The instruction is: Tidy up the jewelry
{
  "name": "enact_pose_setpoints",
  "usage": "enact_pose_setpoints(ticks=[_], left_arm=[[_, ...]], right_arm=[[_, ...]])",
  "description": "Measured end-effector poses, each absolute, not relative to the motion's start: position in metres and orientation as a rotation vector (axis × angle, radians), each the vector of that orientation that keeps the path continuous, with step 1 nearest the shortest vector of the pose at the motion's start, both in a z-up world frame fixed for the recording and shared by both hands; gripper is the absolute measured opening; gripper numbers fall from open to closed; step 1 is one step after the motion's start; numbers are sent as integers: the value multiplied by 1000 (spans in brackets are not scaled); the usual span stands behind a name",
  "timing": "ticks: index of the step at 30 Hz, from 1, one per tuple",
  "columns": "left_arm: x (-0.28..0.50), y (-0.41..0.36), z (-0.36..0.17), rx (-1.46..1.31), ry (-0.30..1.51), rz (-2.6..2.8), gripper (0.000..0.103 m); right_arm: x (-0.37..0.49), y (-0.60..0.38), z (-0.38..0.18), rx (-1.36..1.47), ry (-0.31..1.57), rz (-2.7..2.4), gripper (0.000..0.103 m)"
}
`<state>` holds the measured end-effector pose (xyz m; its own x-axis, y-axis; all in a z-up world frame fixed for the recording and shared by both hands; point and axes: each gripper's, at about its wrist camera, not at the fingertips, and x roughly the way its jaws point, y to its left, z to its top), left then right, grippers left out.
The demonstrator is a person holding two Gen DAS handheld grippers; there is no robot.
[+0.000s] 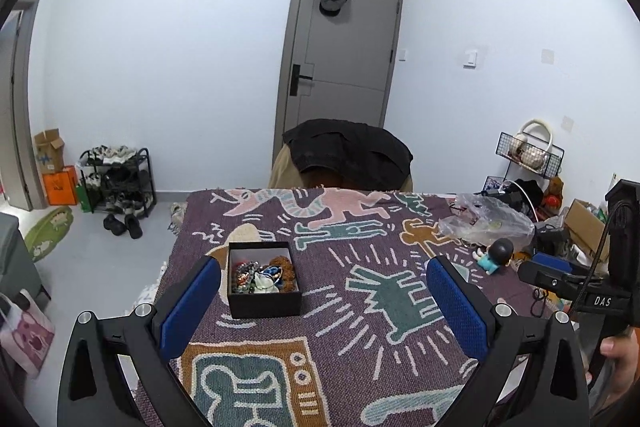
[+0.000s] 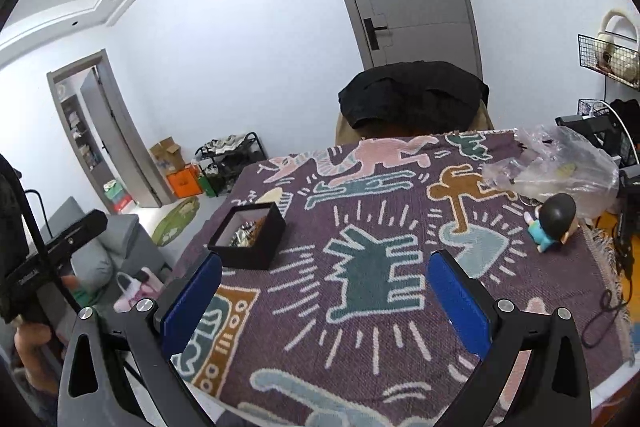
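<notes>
A black open box [image 1: 264, 281] holding a jumble of jewelry [image 1: 260, 273] sits on the patterned purple table cloth [image 1: 360, 307]. My left gripper [image 1: 324, 299] is open and empty above the cloth, with the box just right of its left finger. The right wrist view shows the same box [image 2: 248, 237] at the left of the table, ahead and left of my right gripper [image 2: 326, 293], which is open and empty. The right gripper also shows at the right edge of the left wrist view [image 1: 576, 279].
A small doll with a dark head [image 2: 554, 223] and a clear plastic bag [image 2: 560, 167] lie at the table's right side. A chair draped with black clothing [image 1: 348, 155] stands behind the far edge. A shoe rack [image 1: 118, 183] stands by the left wall.
</notes>
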<state>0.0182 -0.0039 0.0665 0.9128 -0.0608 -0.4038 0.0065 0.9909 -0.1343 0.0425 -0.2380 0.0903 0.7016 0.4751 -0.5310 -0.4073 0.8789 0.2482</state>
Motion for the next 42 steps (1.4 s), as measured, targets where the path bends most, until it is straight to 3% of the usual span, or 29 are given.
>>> enact_pose_setpoints(ticks=[20, 42], left_arm=[[3, 10, 34, -187, 454, -13, 103], [-4, 4, 35, -164, 442, -26, 103]], right_arm=[[20, -241, 77, 98, 648, 547, 103], [23, -228, 65, 88, 687, 555, 103]])
